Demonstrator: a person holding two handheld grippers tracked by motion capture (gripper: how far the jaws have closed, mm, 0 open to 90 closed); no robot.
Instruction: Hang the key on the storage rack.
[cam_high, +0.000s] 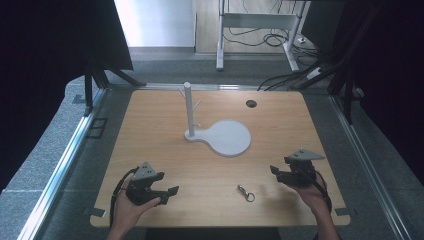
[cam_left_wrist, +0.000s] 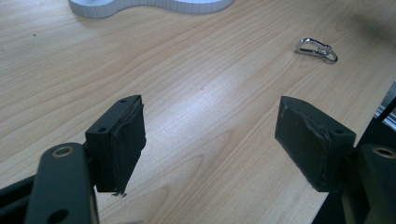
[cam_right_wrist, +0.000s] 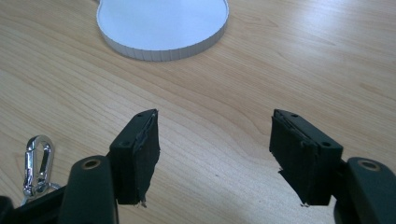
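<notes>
A small metal carabiner clip with a ring (cam_high: 246, 193) lies on the wooden table near its front edge, between the two grippers. It appears at the upper right in the left gripper view (cam_left_wrist: 316, 48) and at the lower left in the right gripper view (cam_right_wrist: 37, 164). A white stand with an upright peg post (cam_high: 188, 107) and a round flat base (cam_high: 229, 137) sits mid-table; its base shows in the right gripper view (cam_right_wrist: 163, 25). My left gripper (cam_high: 169, 194) is open at the front left, nothing between its jaws. My right gripper (cam_high: 275, 172) is open at the front right, also empty.
A dark round grommet hole (cam_high: 251, 103) sits in the table's far right part. Metal rails run along both table sides. Beyond the far edge stand a desk frame (cam_high: 255, 22) and loose cables on the floor.
</notes>
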